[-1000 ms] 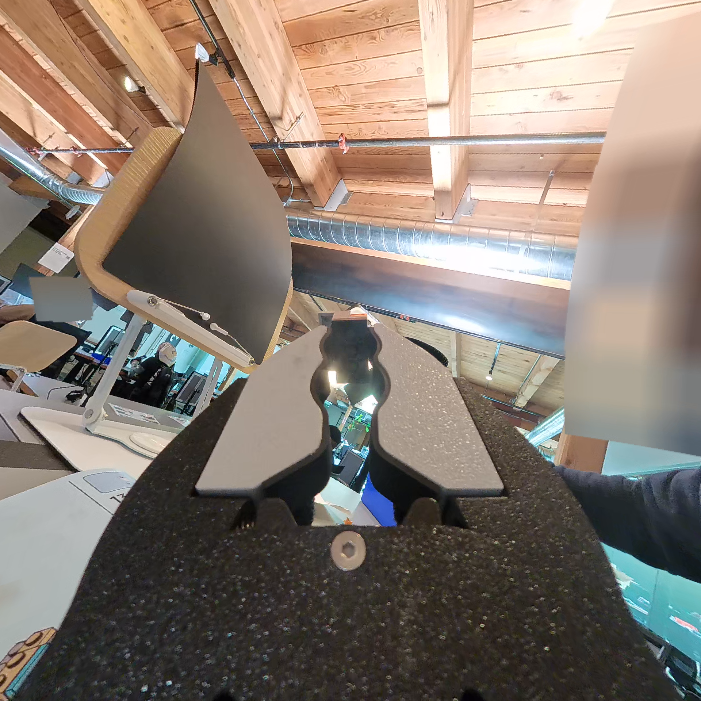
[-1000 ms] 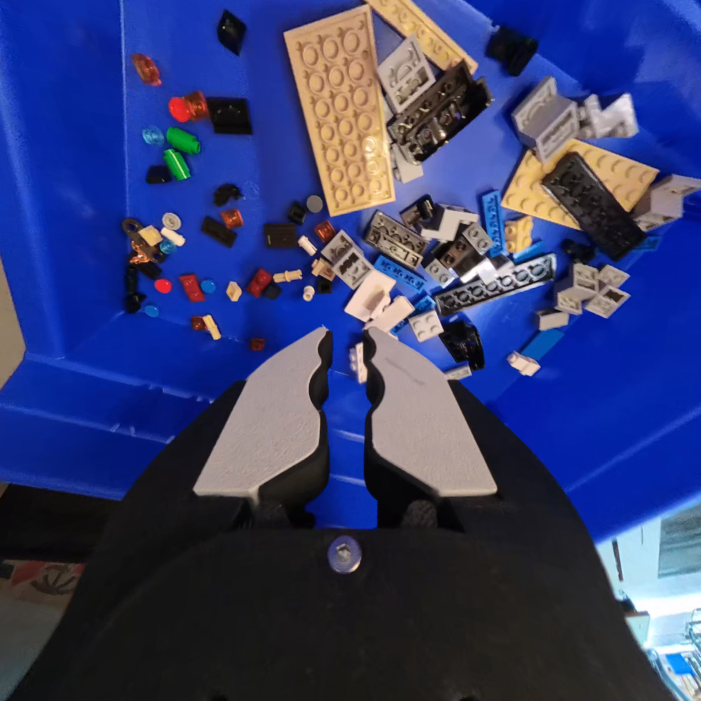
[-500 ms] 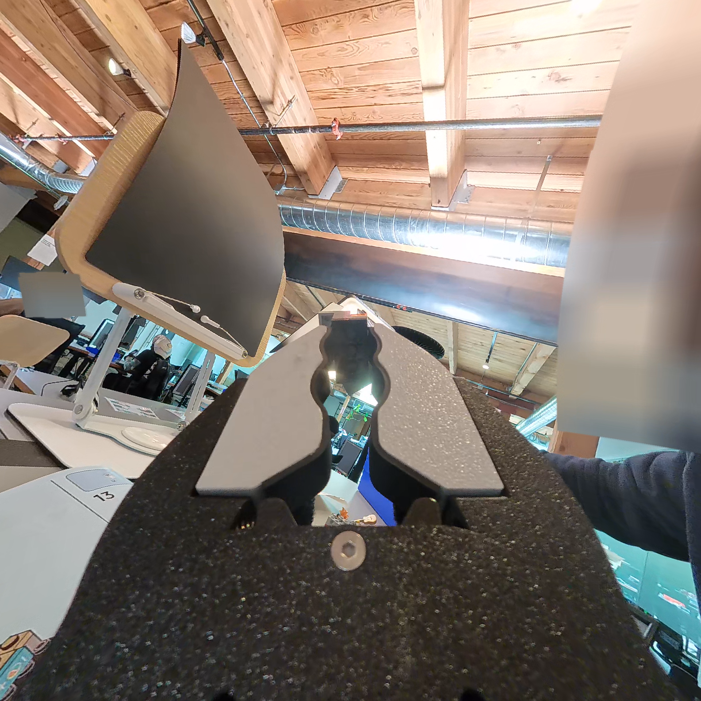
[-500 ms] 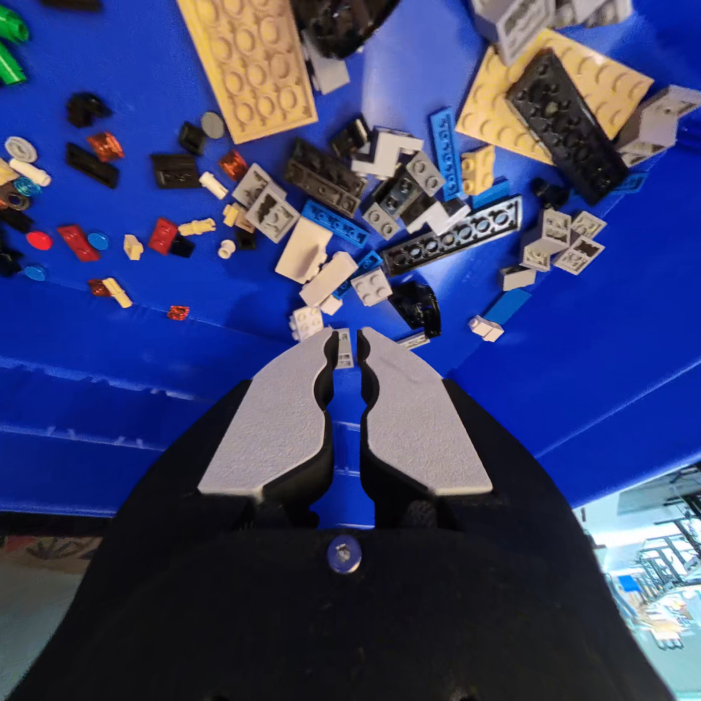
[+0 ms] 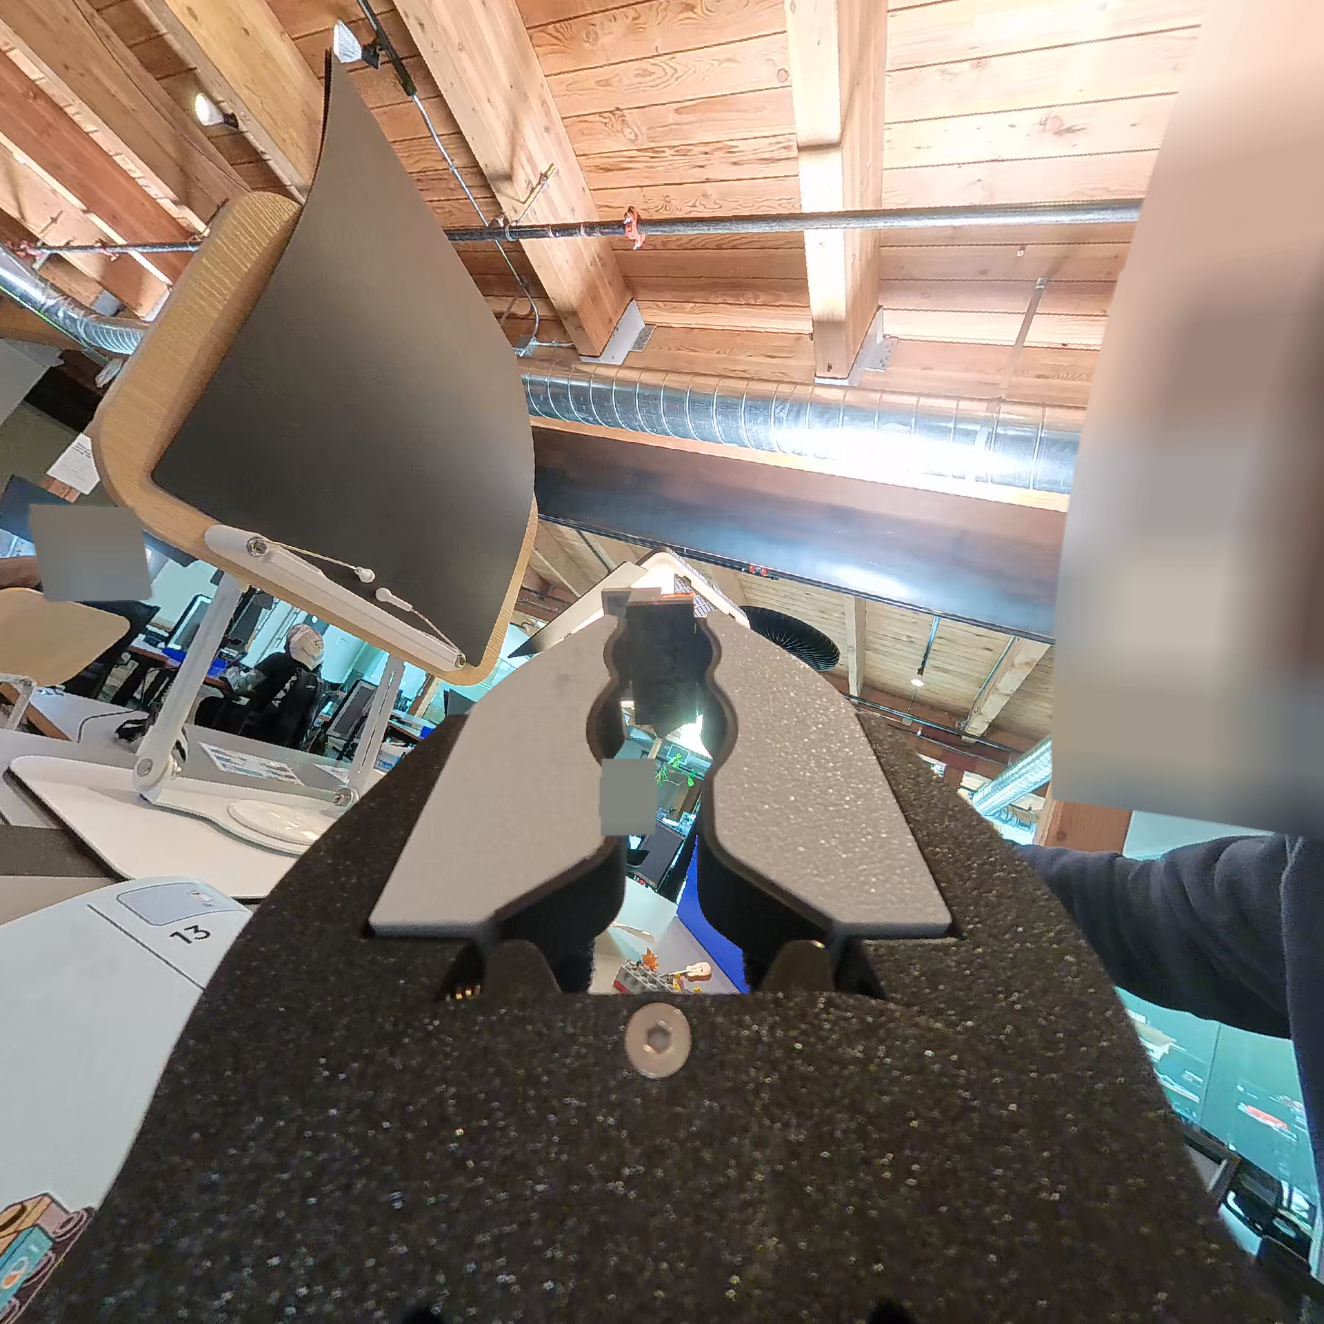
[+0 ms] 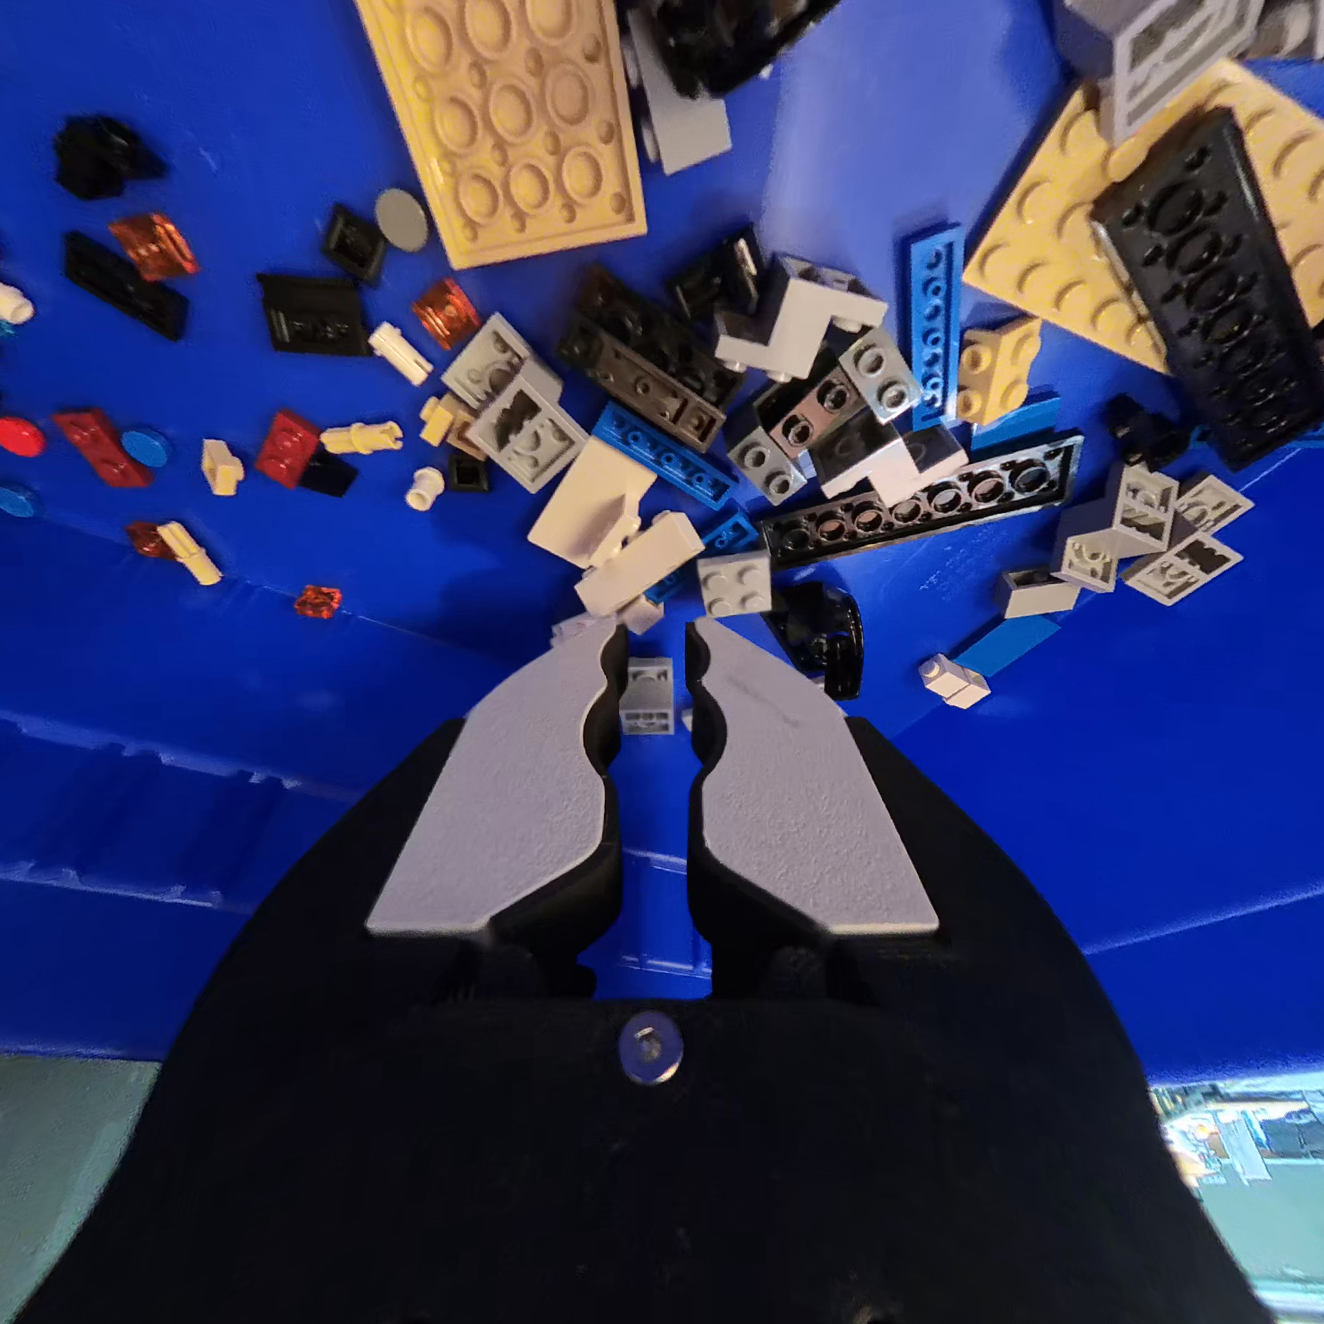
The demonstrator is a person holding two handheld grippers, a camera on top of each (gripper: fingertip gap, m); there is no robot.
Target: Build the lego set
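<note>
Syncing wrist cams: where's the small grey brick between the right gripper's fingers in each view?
Left wrist view: not in it.
Right wrist view: small grey brick centre, between the fingers.
Shared landmark: blue bin; probably the blue sliver low between the left view's fingers.

Blue bin (image 6: 215, 752) floor bare on near-left slope; loose bricks crowd ahead, white pieces (image 6: 630, 552) and grey 2x2 brick (image 6: 734, 584) just past right fingers (image 6: 774, 774). Small grey brick (image 6: 648, 698) lies between them.
</note>
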